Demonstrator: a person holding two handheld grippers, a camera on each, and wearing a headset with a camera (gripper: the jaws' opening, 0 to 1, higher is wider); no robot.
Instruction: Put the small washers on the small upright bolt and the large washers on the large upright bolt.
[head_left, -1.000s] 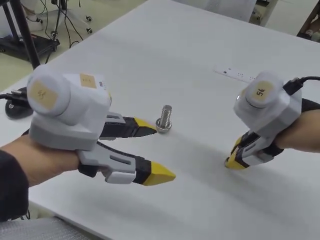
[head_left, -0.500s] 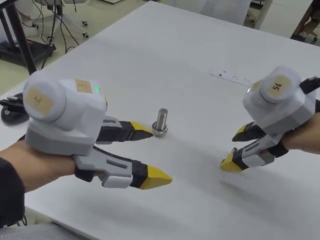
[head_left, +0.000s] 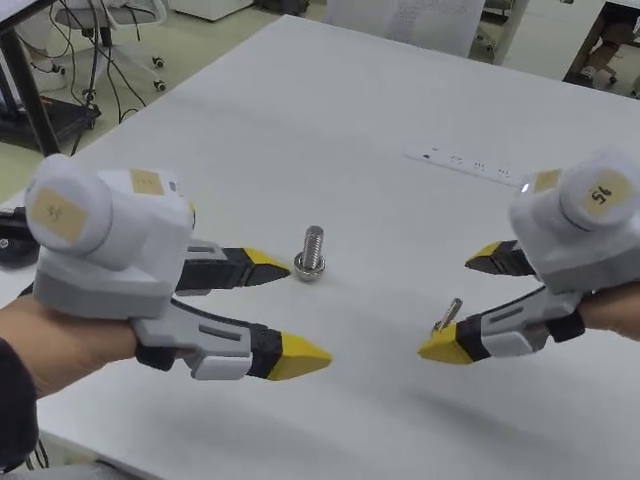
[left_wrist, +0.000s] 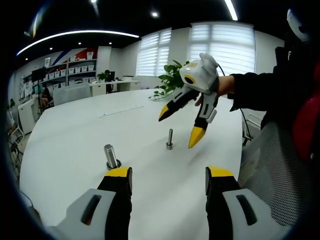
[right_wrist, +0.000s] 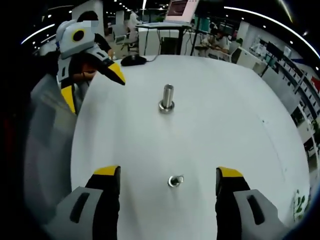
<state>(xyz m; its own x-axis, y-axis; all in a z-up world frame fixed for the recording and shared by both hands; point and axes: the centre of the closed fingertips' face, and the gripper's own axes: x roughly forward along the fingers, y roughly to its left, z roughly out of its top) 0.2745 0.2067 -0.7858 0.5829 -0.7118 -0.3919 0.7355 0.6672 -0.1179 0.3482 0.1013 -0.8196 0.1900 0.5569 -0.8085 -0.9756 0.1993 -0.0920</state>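
Observation:
A large upright bolt with a wide ring-like base stands mid-table, just ahead of my left gripper, which is open and holds nothing. The small upright bolt stands between the spread fingers of my open right gripper. The left gripper view has its own jaws apart, the large bolt near the left jaw, the small bolt farther on, and the right gripper above it. Seen from the right gripper, the small bolt is end-on between the jaws and the large bolt beyond. No loose washers show.
A flat white strip lies on the white table behind the bolts. The table's left edge drops to a floor with cables and a stand. The left gripper enters the right gripper view at upper left.
The right gripper, shut and tipped down at the table a second ago, has opened and drawn back, and the small bolt now shows between its fingers. The left gripper has stayed open.

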